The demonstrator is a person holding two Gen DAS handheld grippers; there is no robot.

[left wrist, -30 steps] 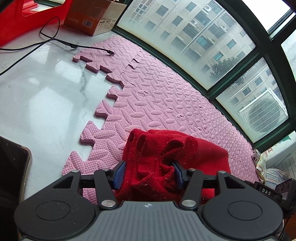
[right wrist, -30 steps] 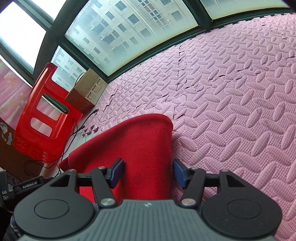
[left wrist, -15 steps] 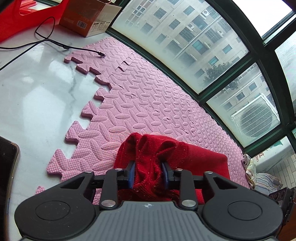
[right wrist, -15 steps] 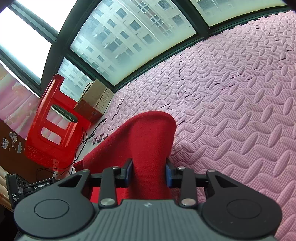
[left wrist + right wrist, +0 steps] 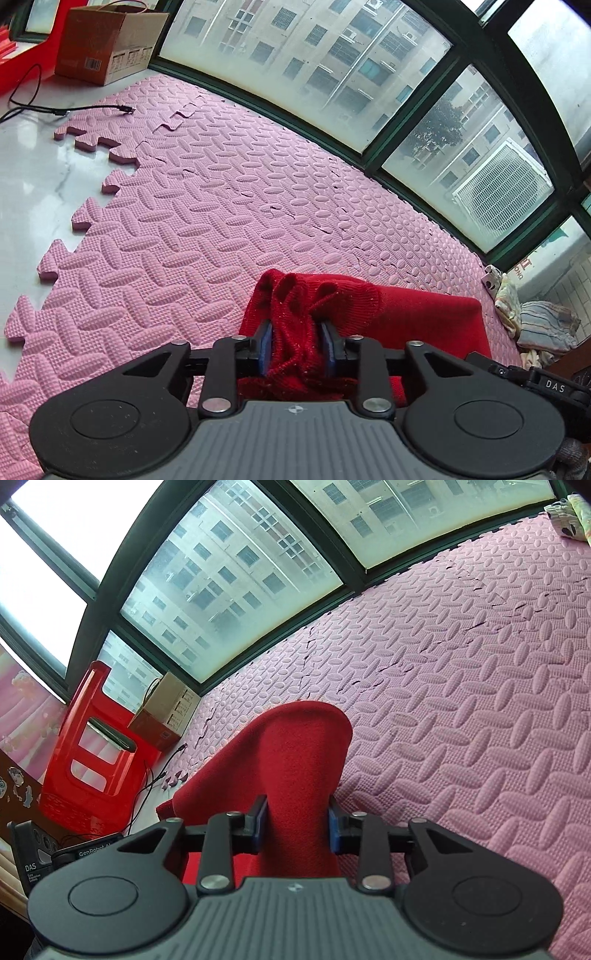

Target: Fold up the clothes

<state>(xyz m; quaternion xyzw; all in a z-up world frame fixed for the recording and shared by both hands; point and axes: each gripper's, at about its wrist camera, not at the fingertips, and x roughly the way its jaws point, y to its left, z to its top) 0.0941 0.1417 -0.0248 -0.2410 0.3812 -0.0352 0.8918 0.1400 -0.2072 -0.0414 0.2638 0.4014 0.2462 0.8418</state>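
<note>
A red knitted garment [image 5: 413, 317] is held up over the pink foam mat [image 5: 221, 206]. My left gripper [image 5: 295, 345] is shut on a bunched, ribbed edge of it, which puffs out beyond the blue pads. In the right wrist view my right gripper [image 5: 296, 825] is shut on a smooth fold of the same red garment [image 5: 295, 753], which arches up and away from the jaws and drapes down to the left. The part of the cloth below both grippers is hidden by their bodies.
The pink foam mat [image 5: 461, 686] runs to a dark-framed window. A cardboard box [image 5: 107, 40], a black cable [image 5: 55, 109] and bare white floor [image 5: 33, 177] lie left. A red plastic stool [image 5: 92, 749] stands by the box. Other folded clothes [image 5: 543, 325] sit at the right.
Both grippers went from open around the red garment to shut on it. Both have since risen and tilted, lifting the cloth off the mat.
</note>
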